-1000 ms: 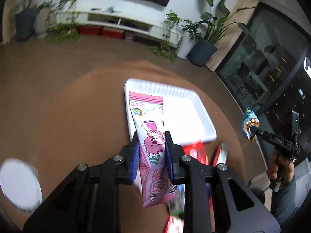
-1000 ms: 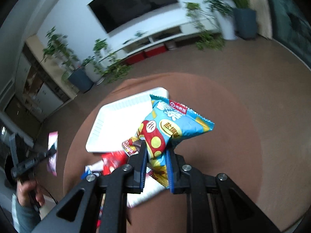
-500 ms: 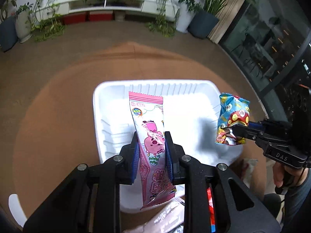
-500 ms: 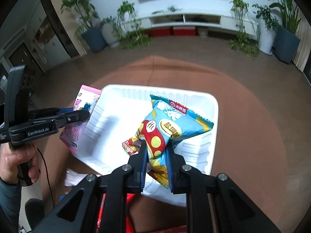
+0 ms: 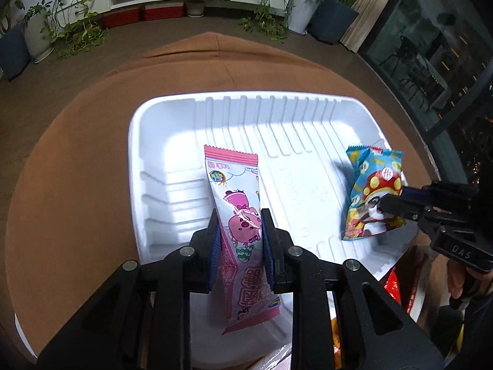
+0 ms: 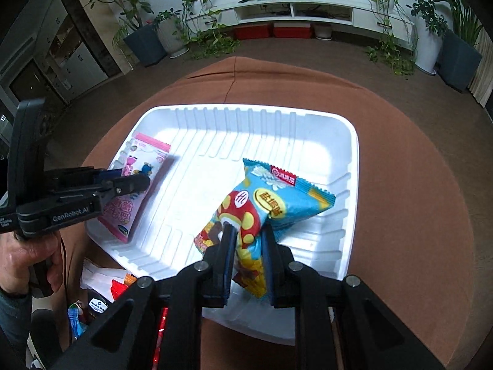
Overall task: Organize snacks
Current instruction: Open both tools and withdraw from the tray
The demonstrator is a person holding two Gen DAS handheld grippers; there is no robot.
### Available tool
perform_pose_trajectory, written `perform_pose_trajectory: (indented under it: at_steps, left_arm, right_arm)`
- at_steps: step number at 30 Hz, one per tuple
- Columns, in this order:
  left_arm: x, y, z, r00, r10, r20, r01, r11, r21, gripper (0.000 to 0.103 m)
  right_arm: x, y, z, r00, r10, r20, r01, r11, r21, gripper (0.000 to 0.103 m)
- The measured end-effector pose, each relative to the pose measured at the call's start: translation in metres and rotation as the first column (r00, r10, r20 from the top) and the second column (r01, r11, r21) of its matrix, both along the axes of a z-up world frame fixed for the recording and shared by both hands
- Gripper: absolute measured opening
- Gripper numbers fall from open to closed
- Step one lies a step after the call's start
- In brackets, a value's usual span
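Both grippers are now hanging low over the white tray [image 5: 172, 141], having come forward and down from beside it. Left gripper [image 5: 239, 240] is clamping a long pink snack packet [image 5: 237, 191] across its middle, the top end pointing toward the tray's far wall. Right gripper [image 6: 246, 246] is squeezing a blue mushroom-print snack bag [image 6: 277, 197] near its lower corner, above the tray's right half. The tray is sitting on a round worktop [image 5: 77, 141] covered in brown cloth, and nothing is lying in it yet.

Risks, as a judgement: the pink packet is being held upright, so on release it may be tipping over sideways, or leaning on the left wall instead of lying flat. The blue bag is puffy and pinched only at a corner, so it could be swinging or bouncing toward the right rim. The two grippers are working near each other and could be bumping.

Hard to make out: whether either packet is touching the tray floor. More wrappers [image 6: 101, 280], red and white, are lying at the tray's near edge, mostly hidden behind the gripper bodies, so their number is unclear
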State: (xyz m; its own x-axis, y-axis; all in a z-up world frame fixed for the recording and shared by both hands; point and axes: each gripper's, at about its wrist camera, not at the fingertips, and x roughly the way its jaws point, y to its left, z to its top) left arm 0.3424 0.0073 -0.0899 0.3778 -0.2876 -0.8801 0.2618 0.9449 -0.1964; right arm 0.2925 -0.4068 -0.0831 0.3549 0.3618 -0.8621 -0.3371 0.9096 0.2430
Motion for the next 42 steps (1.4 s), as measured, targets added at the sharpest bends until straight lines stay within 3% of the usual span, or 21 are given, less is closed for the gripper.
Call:
perform_pose_trajectory:
  at_steps: [6, 9, 10, 12, 13, 15, 17, 19, 20, 24, 27, 31, 34, 39, 42]
  left_arm:
    - [-0.001, -0.009, -0.009, 1.000, 0.002, -0.002, -0.002, 1.000, 0.002, 0.023]
    - [-0.005, -0.003, -0.001, 1.000, -0.001, 0.014, 0.001, 1.000, 0.002, 0.024]
    - [-0.006, -0.002, 0.001, 1.000, 0.000, 0.019, 0.000, 1.000, 0.000, 0.025]
    - [-0.009, 0.001, 0.007, 0.999, 0.008, 0.035, -0.008, 1.000, 0.003, 0.031]
    - [-0.011, 0.003, 0.012, 0.999, 0.012, 0.047, -0.012, 1.000, 0.004, 0.036]
    - [-0.016, 0.006, 0.020, 0.997, 0.025, 0.071, -0.025, 1.000, 0.000, 0.082]
    - [-0.025, 0.012, 0.035, 0.992, 0.053, 0.115, -0.052, 0.999, -0.009, 0.096]
    - [-0.036, 0.017, 0.049, 0.988, 0.058, 0.141, -0.053, 0.998, -0.042, 0.097]
    - [-0.044, 0.019, 0.056, 0.986, 0.062, 0.155, -0.053, 0.997, -0.060, 0.102]
    - [-0.079, 0.030, 0.079, 0.975, 0.068, 0.210, -0.051, 0.995, -0.085, 0.103]
    - [-0.112, 0.036, 0.088, 0.965, 0.091, 0.246, -0.079, 0.995, -0.056, 0.103]
    - [-0.169, 0.047, 0.098, 0.950, 0.129, 0.283, -0.113, 0.991, -0.071, 0.103]
    - [-0.210, 0.052, 0.093, 0.949, 0.167, 0.269, -0.161, 0.986, -0.047, 0.103]
    - [-0.274, 0.066, 0.068, 0.959, 0.195, 0.208, -0.170, 0.977, -0.131, 0.103]
    - [-0.304, 0.068, 0.057, 0.961, 0.206, 0.182, -0.182, 0.974, -0.136, 0.103]
  right_arm:
    - [-0.002, 0.000, -0.002, 1.000, -0.001, -0.005, 0.001, 1.000, -0.004, 0.024]
    - [-0.005, -0.002, 0.002, 1.000, -0.008, 0.012, 0.008, 1.000, -0.017, 0.041]
    - [-0.008, -0.002, 0.005, 1.000, -0.010, 0.023, 0.011, 1.000, -0.014, 0.053]
    - [-0.013, -0.005, 0.014, 0.999, -0.010, 0.052, 0.010, 1.000, 0.007, 0.065]
    - [-0.017, -0.007, 0.020, 0.998, -0.015, 0.069, 0.014, 1.000, 0.017, 0.071]
    - [-0.024, -0.014, 0.034, 0.993, -0.045, 0.106, 0.040, 0.998, 0.042, 0.081]
    - [-0.031, -0.025, 0.050, 0.986, -0.088, 0.143, 0.075, 0.993, 0.093, 0.092]
    - [-0.041, -0.039, 0.068, 0.975, -0.148, 0.164, 0.117, 0.976, 0.184, 0.103]
    - [-0.048, -0.047, 0.077, 0.970, -0.173, 0.169, 0.129, 0.962, 0.240, 0.103]
    - [-0.078, -0.072, 0.100, 0.959, -0.225, 0.173, 0.127, 0.886, 0.446, 0.103]
    - [-0.103, -0.080, 0.106, 0.961, -0.224, 0.164, 0.109, 0.847, 0.520, 0.103]
    - [-0.136, -0.087, 0.096, 0.955, -0.272, 0.120, 0.174, 0.838, 0.518, 0.103]
    - [-0.158, -0.087, 0.077, 0.953, -0.298, 0.052, 0.240, 0.850, 0.469, 0.101]
    - [-0.201, -0.074, 0.050, 0.957, -0.290, -0.002, 0.268, 0.882, 0.387, 0.095]
    - [-0.220, -0.067, 0.040, 0.959, -0.282, -0.019, 0.270, 0.892, 0.363, 0.089]
